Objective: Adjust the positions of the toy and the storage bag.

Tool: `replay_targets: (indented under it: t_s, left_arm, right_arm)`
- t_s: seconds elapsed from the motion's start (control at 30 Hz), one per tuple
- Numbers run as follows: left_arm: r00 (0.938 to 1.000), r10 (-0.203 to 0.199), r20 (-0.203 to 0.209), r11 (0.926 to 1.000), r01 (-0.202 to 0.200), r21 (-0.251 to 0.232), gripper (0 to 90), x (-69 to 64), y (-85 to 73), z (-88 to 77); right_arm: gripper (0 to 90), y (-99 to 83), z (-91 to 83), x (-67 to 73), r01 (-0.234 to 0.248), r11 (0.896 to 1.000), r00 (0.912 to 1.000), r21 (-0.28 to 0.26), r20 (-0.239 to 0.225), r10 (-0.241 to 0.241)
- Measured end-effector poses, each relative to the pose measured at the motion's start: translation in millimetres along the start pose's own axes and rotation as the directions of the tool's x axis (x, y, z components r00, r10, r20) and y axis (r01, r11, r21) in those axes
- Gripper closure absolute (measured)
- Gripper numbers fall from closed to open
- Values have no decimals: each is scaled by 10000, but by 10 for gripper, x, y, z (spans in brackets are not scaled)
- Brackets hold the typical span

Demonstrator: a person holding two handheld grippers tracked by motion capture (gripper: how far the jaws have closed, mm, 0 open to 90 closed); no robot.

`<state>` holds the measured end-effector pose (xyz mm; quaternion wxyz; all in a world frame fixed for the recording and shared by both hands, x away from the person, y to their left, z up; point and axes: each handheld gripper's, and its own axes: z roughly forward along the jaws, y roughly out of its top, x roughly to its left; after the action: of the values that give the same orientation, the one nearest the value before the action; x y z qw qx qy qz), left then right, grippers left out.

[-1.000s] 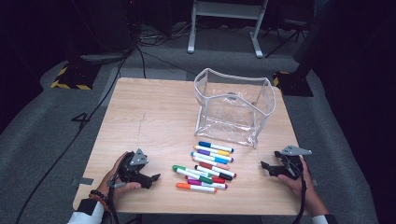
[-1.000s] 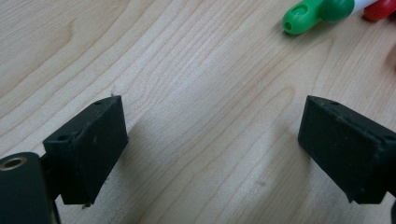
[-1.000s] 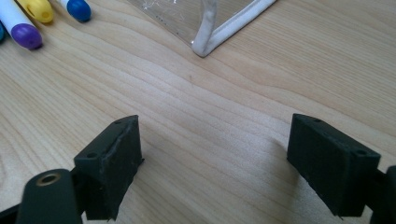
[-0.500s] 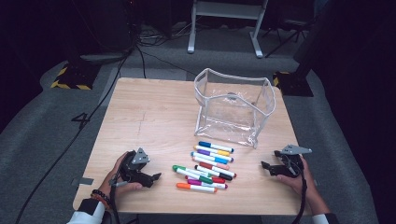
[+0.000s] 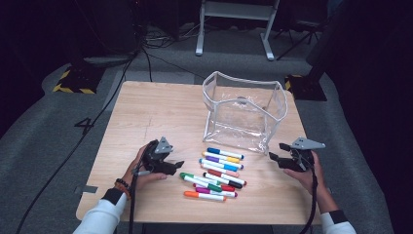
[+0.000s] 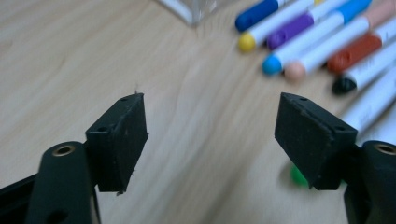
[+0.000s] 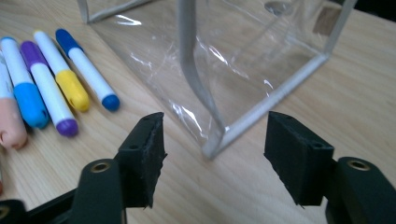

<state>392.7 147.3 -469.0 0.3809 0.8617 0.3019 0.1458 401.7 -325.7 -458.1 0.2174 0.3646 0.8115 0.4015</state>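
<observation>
A light wooden table stands on a grey floor. Right of centre, toward the far edge, a clear plastic pouch with white edging stands open on the bare wood. Just near of it lies a loose cluster of markers, roughly parallel, caps in blue, yellow, purple, green, red, black and orange. The left half is bare wood.

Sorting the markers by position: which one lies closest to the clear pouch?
The dark-blue-capped marker: it heads the row, right beside the clear pouch, with the yellow-capped marker next behind it.
</observation>
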Motion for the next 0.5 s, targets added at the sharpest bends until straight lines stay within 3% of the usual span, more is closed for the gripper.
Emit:
replay_targets:
  t_s: [0.03,0.07,0.1,0.17,0.23,0.27,0.3,0.33,0.4,0.5]
  left_arm:
    - [10000,0,0,10000,0,0,284,0,0,0]
    - [9999,167,36,9997,-166,-155,311,-4,155,92]
    - [9999,167,36,9997,-166,-155,343,-4,155,92]
    - [9991,331,271,9994,-328,-110,347,-24,308,205]
    - [9987,470,199,9989,-469,-67,360,-48,450,310]
    - [9984,550,145,9981,-546,-275,383,-61,569,403]
    - [9984,550,145,9981,-546,-275,388,-61,569,403]
    - [9985,537,128,9977,-531,-412,394,-59,664,490]
    - [9985,455,306,9979,-440,-473,452,-33,740,573]
    - [9990,433,106,9970,-425,-645,564,-12,795,642]
  right_arm:
    - [388,0,0,0,0,10000,10000,0,0,0]
    - [402,77,34,30,139,9999,9999,-79,-95,-140]
    - [402,77,34,30,139,9999,9999,-79,-95,-140]
    - [426,147,70,71,375,9992,9993,-133,31,-375]
    - [462,199,105,96,414,9988,9991,-263,-30,-415]
    - [474,214,111,101,422,9986,9991,-332,0,-422]
    - [474,214,111,101,422,9986,9991,-332,0,-422]
    - [511,242,117,98,371,9981,9993,-487,17,-370]
    - [546,271,119,95,341,9975,9994,-626,92,-336]
    - [630,304,119,97,506,9950,9987,-866,140,-496]
